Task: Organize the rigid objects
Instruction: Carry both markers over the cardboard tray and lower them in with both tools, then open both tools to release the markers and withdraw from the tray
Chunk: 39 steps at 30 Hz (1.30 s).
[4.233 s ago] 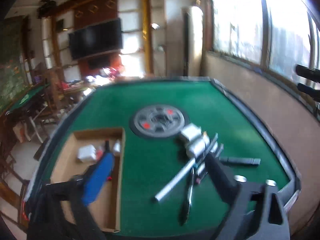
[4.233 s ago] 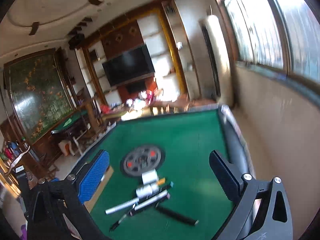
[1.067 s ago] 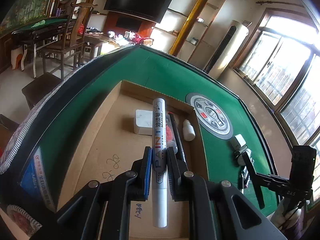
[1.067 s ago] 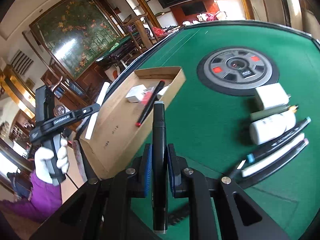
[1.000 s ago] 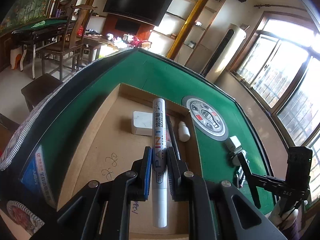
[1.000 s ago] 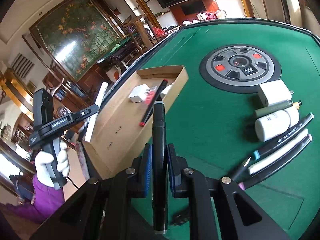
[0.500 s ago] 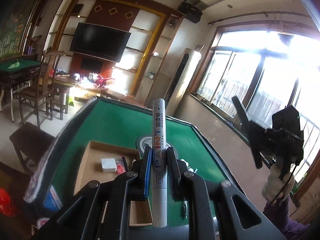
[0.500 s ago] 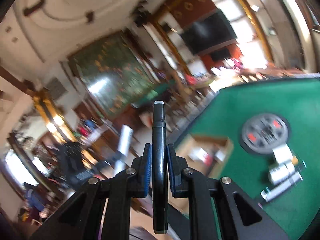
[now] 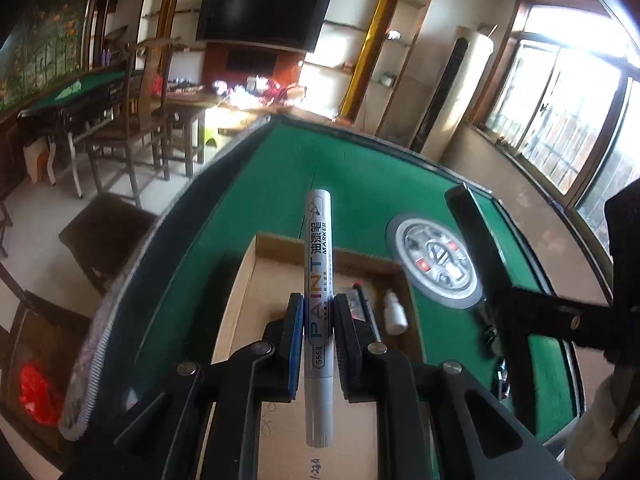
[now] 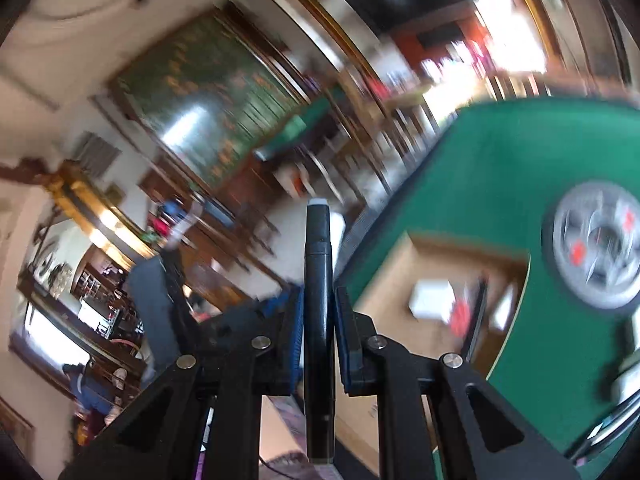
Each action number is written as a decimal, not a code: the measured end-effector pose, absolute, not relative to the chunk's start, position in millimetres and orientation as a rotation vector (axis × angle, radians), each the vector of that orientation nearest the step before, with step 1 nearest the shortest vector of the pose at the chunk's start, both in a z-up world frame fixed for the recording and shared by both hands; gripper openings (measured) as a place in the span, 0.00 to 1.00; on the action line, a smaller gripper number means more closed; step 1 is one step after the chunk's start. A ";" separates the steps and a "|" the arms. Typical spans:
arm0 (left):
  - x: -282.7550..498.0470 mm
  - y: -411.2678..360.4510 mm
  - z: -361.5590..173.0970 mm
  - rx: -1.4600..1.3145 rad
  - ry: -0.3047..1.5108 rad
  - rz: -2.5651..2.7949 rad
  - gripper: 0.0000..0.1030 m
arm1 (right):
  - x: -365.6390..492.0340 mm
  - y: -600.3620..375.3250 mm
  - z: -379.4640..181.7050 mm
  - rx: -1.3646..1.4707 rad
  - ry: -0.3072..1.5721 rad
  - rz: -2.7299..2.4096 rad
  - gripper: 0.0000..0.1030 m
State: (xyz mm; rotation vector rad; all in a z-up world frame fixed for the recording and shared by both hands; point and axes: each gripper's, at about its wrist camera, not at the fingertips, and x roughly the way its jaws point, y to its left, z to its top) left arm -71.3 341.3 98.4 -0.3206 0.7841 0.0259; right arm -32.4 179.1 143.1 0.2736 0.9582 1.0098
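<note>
My left gripper (image 9: 318,310) is shut on a white paint marker (image 9: 318,264) that sticks out forward over the cardboard box (image 9: 276,264) on the green table (image 9: 276,184). In the box lie a black pen (image 9: 366,306) and a small white bottle (image 9: 394,312). At the right edge of the left wrist view the other gripper (image 9: 480,248) carries a black marker. In the blurred right wrist view my right gripper (image 10: 318,308) is shut on that black marker (image 10: 319,280), left of the box (image 10: 404,308), which holds a white block (image 10: 432,300).
A round grey dial plate (image 9: 436,264) is set in the table's middle. More pens and a white cylinder (image 10: 628,376) lie on the felt at the right. Chairs (image 9: 132,120) and a second table (image 9: 72,92) stand beyond the table's left rim.
Both grippers rose and swung away half a second ago, then came back down toward the box. Each still holds its marker.
</note>
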 end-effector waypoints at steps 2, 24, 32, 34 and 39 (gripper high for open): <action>-49.1 342.7 69.8 -0.339 0.843 0.037 0.14 | -11.6 190.3 94.9 0.293 1.060 0.966 0.14; -88.3 385.8 73.4 -0.500 0.717 0.176 0.54 | 48.6 274.5 -14.8 0.255 1.323 0.894 0.19; -127.5 354.7 83.1 -0.431 0.686 0.193 0.63 | 35.9 244.5 19.8 0.197 1.166 0.796 0.38; -136.7 335.8 88.9 -0.388 0.668 0.188 0.64 | 22.1 223.5 40.6 0.169 1.097 0.779 0.49; -165.4 286.1 107.6 -0.290 0.605 0.187 0.75 | -26.1 144.9 87.4 0.122 0.898 0.681 0.65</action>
